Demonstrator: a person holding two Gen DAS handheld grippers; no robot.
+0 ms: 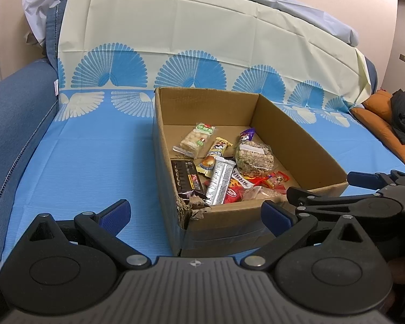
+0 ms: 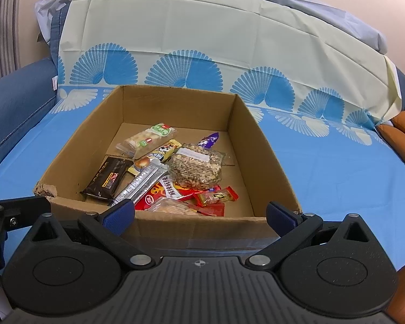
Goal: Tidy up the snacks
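Both grippers, left [image 1: 195,213] and right [image 2: 199,213], gape wide and empty just before the cardboard box [image 2: 262,140] of snacks [image 2: 162,172].

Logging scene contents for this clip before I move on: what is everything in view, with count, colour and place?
cardboard box: one, brown, open, on the blue cloth, near left corner torn
snack packets: about ten, mixed colours, piled in the box's near half
dark chocolate bar: one, brown-black, left of pile
silver bar wrapper: one, centre of pile
clear pack of grain bars: one, beige, right of pile
green-labelled biscuit pack: one, far left of pile
patterned cloth: one, blue and cream, over the blue sofa
orange cushion: one, far right
left tool: open, empty
right tool: open, empty
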